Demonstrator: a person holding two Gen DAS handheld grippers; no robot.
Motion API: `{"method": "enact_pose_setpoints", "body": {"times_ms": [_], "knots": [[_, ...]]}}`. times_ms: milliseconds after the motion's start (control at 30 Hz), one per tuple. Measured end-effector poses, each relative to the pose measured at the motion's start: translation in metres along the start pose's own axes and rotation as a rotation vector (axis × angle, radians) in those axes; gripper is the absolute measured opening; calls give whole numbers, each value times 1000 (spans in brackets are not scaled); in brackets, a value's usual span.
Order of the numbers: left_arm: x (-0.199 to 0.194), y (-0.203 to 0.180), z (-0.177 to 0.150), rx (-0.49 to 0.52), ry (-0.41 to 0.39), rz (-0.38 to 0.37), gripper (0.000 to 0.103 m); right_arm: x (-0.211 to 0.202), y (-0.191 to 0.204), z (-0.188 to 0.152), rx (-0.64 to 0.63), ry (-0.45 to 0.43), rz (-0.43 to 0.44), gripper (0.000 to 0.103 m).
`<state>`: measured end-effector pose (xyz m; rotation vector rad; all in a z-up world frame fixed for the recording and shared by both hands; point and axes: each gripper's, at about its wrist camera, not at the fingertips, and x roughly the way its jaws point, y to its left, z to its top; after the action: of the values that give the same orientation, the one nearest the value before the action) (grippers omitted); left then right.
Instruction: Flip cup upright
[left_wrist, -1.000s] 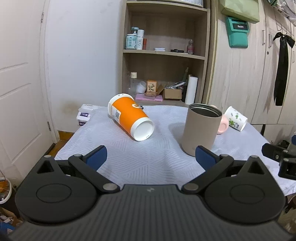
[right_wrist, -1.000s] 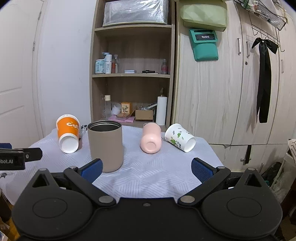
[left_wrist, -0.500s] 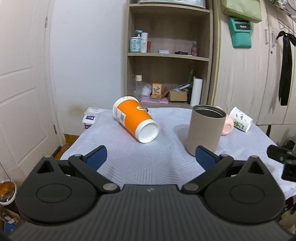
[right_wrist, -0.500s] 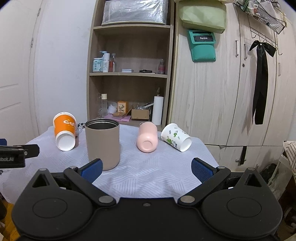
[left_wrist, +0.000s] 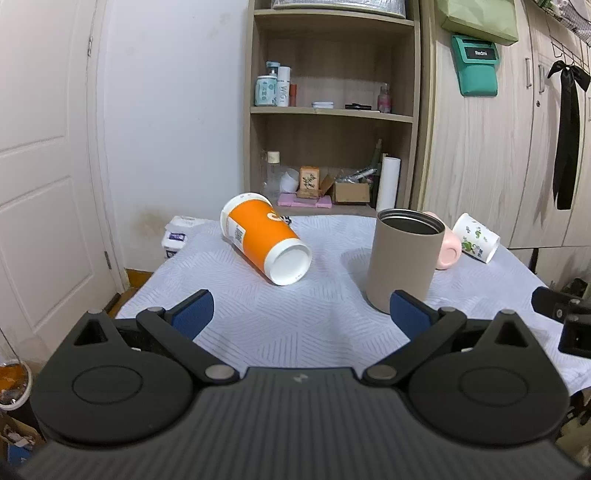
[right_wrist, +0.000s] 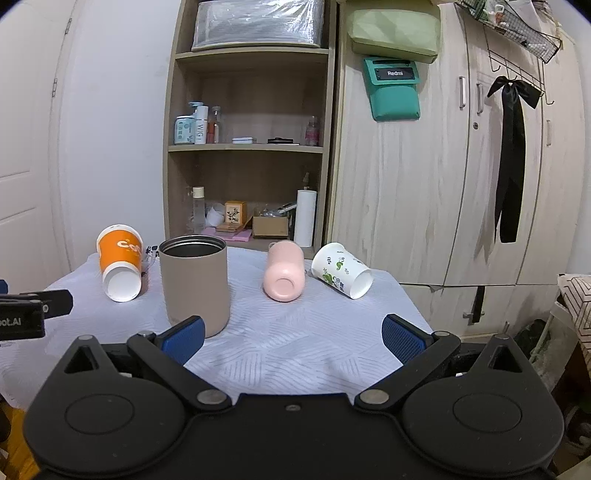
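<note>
Both tools, left (left_wrist: 300, 308) and right (right_wrist: 291, 334), hung empty with jaws apart at the worktop's (right_wrist: 295, 343) near edge, while the orange cup (left_wrist: 264, 242) lay toppled by its far-left corner.

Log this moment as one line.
left claw: open, empty | right claw: open, empty | tan cup: upright | orange cup, pink cup, white cup: lying down

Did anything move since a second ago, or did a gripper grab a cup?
Only the grippers moved: both pulled back and rose a little, so the cups look smaller. Nothing was grabbed; the left gripper and right gripper stay open and empty. The orange cup, pink cup and white floral cup still lie on their sides, and the beige tumbler still stands upright.
</note>
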<state>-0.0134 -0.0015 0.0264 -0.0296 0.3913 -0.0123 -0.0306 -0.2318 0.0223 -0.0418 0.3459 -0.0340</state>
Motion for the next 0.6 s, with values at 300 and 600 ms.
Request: {"method": "enact_pose_setpoints", "body": {"times_ms": [300,600], "knots": [[4,-2,1,7,22,-1,103,1,-1,0,2,4,-13,103],[3,-3,0,5,9,17,103,1,0,0,-5,5,-20,103]]}}
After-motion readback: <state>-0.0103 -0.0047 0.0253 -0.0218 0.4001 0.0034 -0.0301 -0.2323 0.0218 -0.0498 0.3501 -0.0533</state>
